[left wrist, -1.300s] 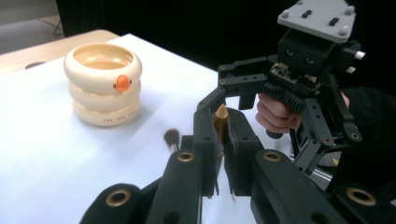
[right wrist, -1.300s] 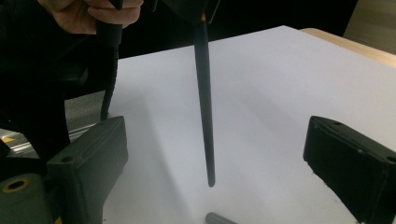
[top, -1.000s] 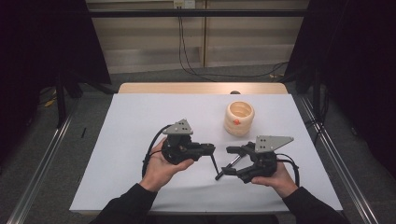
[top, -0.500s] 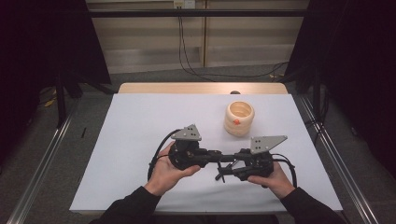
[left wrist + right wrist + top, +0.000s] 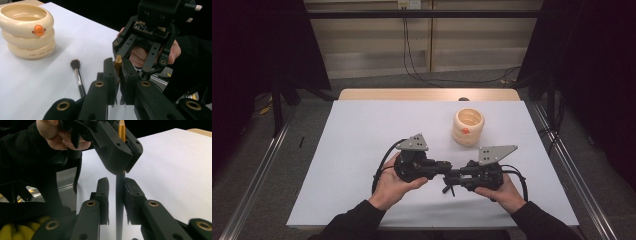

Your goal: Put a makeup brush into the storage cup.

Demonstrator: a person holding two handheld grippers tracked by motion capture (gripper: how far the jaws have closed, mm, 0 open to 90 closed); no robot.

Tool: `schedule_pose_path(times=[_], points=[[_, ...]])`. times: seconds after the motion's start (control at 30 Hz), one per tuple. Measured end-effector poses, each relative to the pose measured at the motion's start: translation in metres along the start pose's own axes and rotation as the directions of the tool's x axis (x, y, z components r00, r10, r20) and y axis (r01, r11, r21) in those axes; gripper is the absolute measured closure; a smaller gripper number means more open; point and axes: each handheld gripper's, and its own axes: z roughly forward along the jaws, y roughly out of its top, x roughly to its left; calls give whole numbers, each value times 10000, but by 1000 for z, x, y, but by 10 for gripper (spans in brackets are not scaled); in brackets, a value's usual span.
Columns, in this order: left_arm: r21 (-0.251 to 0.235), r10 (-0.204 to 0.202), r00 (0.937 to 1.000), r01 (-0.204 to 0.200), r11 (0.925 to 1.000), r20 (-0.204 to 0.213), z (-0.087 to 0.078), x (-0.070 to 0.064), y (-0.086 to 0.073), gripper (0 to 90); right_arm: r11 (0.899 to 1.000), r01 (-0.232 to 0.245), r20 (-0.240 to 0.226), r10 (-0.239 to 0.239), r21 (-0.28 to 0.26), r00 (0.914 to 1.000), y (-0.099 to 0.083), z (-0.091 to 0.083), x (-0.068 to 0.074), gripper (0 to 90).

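Both grippers have met — left gripper (image 5: pixel 446 167) clamps brush (image 5: pixel 78 75) handle upright.

Glossy cream plastic ring pot (image 5: pixel 26 30), soft-bristled brush (image 5: pixel 78 75), matt white paper-like table cover (image 5: pixel 362 130).

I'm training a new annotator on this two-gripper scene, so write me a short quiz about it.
1. True or false: the cream pot lies tipped on its side.
2. What does the left gripper clamp? A) the pot B) a gold-tipped stick C) nothing
3. Are the jaws of the right gripper closed on the stick's black shaft, or open around it?
Key: 1 false, it stands upright; 2 B; 3 open, with a gap on each side.
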Motion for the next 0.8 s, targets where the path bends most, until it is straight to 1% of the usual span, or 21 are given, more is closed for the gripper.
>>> schedule_pose_path(times=[0.07,0.13,0.2,0.33,0.43,0.53,0.57,0.67,0.73,0.77,0.8], points=[[-123,-92,9999,92,9999,60,1,0,-1,845,10000,23,-23,-23,36,10000,0,0,0,771],[-54,-35,10000,35,10000,29,1,-1,0,845,10000,-35,-53,35,16,10000,0,0,-1,795],[-146,-38,9999,39,9999,131,1,0,-1,845,10000,-76,5,76,-25,10000,0,0,-2,829],[-191,-9,9999,12,9998,120,1,0,-1,845,9999,-113,-1,113,-42,9999,0,-1,-2,831],[-309,-10,9999,14,9995,133,1,1,-1,844,9999,-122,64,122,-63,9999,0,-1,-2,832],[-422,56,9999,-49,9991,161,2,2,-2,843,9999,-124,109,124,-55,9999,0,-1,-2,833],[-399,65,9999,-60,9992,122,1,2,-2,842,9999,-107,94,108,-56,9999,0,-1,-2,833],[-540,136,9999,-131,9985,88,1,2,-2,839,9999,-102,161,104,-110,9998,1,-2,-2,833],[-643,174,9998,-169,9978,66,1,1,-2,830,9998,-118,168,121,-145,9998,2,-2,-2,833],[-736,202,9998,-202,9971,-10,1,1,-2,817,9998,-117,175,119,-130,9998,1,-2,-2,833],[-779,194,9998,-191,9968,32,0,2,-2,798,9998,-129,192,132,-125,9997,1,-2,-2,833]])
